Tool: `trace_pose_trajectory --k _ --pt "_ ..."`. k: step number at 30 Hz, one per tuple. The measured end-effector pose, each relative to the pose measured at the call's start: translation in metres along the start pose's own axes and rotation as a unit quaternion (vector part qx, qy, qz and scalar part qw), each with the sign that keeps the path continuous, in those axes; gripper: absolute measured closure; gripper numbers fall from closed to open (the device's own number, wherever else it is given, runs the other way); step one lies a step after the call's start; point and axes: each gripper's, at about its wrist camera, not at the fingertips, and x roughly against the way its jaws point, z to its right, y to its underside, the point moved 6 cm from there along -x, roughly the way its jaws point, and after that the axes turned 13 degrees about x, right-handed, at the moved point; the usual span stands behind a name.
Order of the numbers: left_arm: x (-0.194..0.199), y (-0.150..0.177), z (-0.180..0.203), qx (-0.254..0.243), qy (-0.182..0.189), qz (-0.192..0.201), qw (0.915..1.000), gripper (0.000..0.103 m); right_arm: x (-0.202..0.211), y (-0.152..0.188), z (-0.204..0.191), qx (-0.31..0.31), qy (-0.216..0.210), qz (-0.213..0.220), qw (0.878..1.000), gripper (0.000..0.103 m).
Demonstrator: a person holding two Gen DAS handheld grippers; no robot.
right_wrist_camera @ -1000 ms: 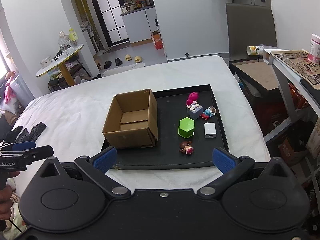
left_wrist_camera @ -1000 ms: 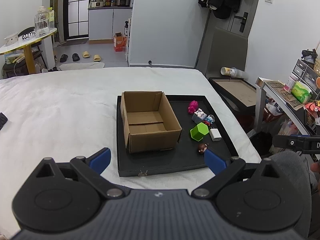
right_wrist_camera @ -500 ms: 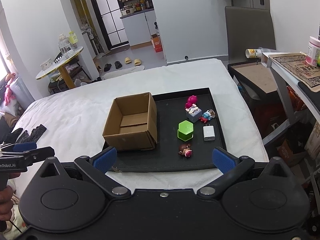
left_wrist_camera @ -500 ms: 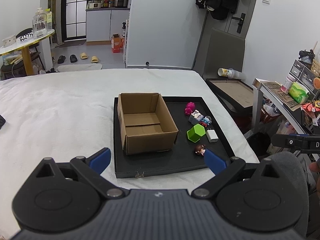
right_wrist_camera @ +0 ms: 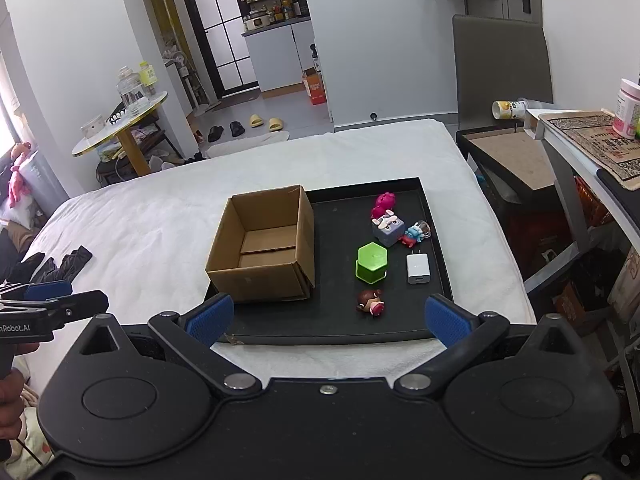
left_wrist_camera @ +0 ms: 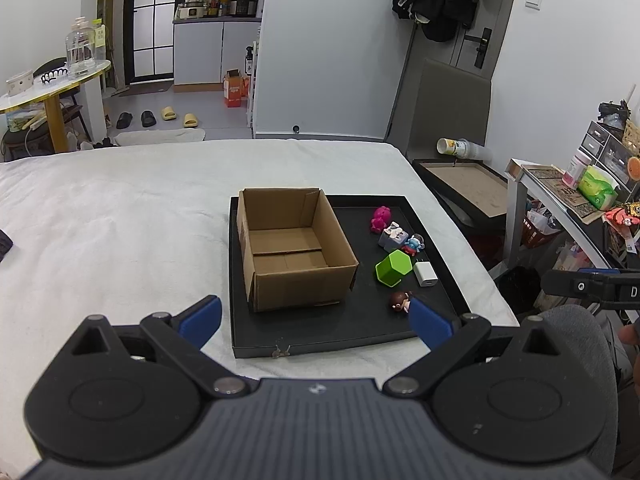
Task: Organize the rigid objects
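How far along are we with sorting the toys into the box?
Nothing done: the cardboard box is empty. Nothing in hand: left gripper and right gripper are open. All left on the black tray: green hexagon, white charger, pink toy, three figures.

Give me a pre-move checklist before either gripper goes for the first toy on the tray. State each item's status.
1. Cardboard box open on top and nothing in it: ok.
2. Box sits on the black tray, left of the toys: ok.
3. Right gripper open and holding nothing: ok.
4. Left gripper open and holding nothing: ok.
5. Nearest toy, the small doll, lies apart from the green hexagonal block and the white charger, with room around it for the fingers: ok.
6. Grey cube toy free of its neighbours: not ok, the pink toy and the blue figure crowd against it.
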Motion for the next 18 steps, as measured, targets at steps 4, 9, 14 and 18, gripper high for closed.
trace_pose_trajectory --k 4,9,14,18 --pt "0.0004 -0.0009 -0.0002 -0.001 0.000 -0.001 1.0000 0.004 -0.0007 -0.0002 -0.0009 0.000 0.000 0.000 1.000 0.000" --pt "0.0013 -0.0024 -0.0006 -0.003 -0.004 0.000 1.0000 0.004 -0.0021 0.0010 -0.0026 -0.002 -0.003 0.001 1.000 0.000" --pt "0.0014 -0.0022 0.0008 -0.002 -0.002 0.000 1.0000 0.004 -0.0010 0.0013 -0.0018 -0.002 -0.003 0.005 1.000 0.000" --pt "0.0015 -0.0033 0.0010 -0.002 -0.003 0.002 1.0000 0.004 -0.0003 0.0015 -0.0017 -0.003 -0.002 0.007 1.000 0.000"
